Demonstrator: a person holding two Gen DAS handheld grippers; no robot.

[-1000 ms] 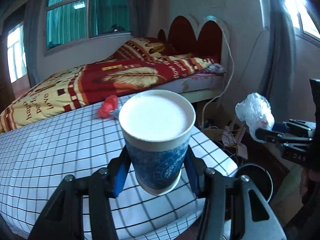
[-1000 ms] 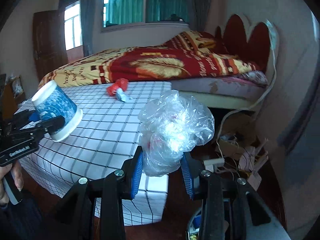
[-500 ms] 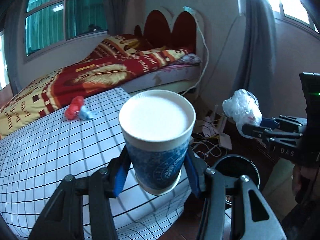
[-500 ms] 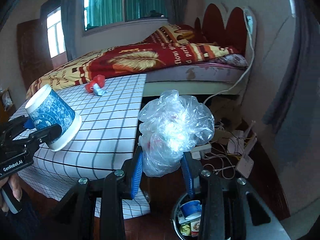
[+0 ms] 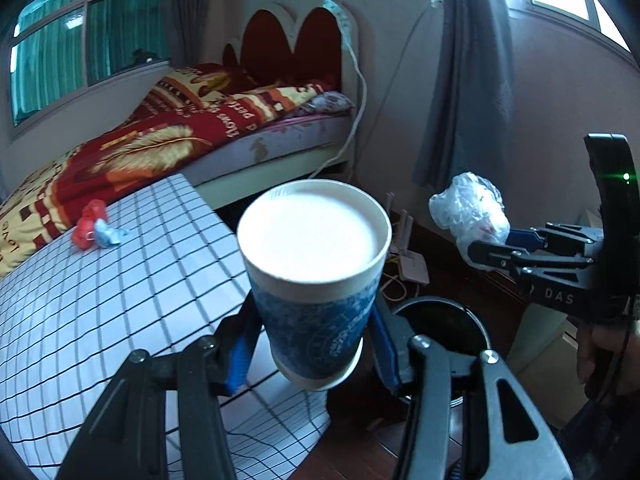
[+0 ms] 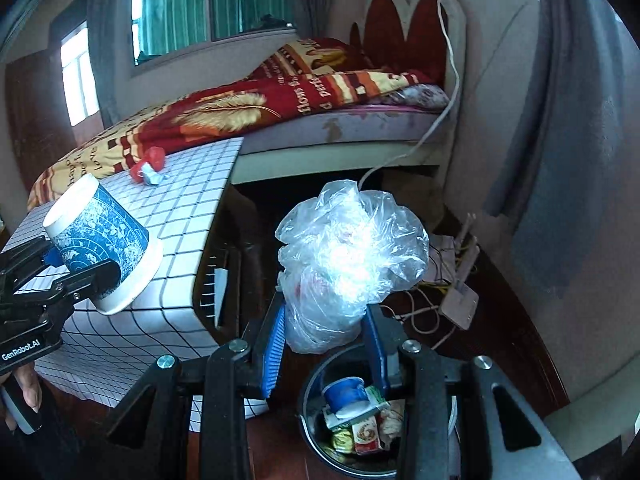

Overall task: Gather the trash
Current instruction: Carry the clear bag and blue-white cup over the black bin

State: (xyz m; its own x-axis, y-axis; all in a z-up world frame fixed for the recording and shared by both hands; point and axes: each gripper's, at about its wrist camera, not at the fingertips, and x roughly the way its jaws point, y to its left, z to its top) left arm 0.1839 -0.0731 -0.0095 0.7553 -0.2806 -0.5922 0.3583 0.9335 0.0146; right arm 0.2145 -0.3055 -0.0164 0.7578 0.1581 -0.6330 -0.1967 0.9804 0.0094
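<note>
Clamping cup [image 5: 316,280], left gripper [image 5: 310,346]; right gripper [image 6: 326,346] pinching bag [image 6: 348,260] above bin's [image 6: 308,408] rim.

Plastic bag [image 6: 352,264] above bin [image 6: 312,436] beside bed [image 6: 352,128]

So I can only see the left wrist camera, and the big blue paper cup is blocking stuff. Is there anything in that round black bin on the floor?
Observer: Yes. The right wrist view looks into the round black bin; it holds a small blue-and-white cup and some printed packets.
Operator: Is the crinkly clear plastic bag over the bin?
Observer: In that view the crinkly clear plastic bag, pinched in the right gripper, sits just above the bin's opening.
Operator: Which way is my cup tipped?
Observer: From the side, the blue paper cup in the left gripper leans, white rim up and to the left.
</note>
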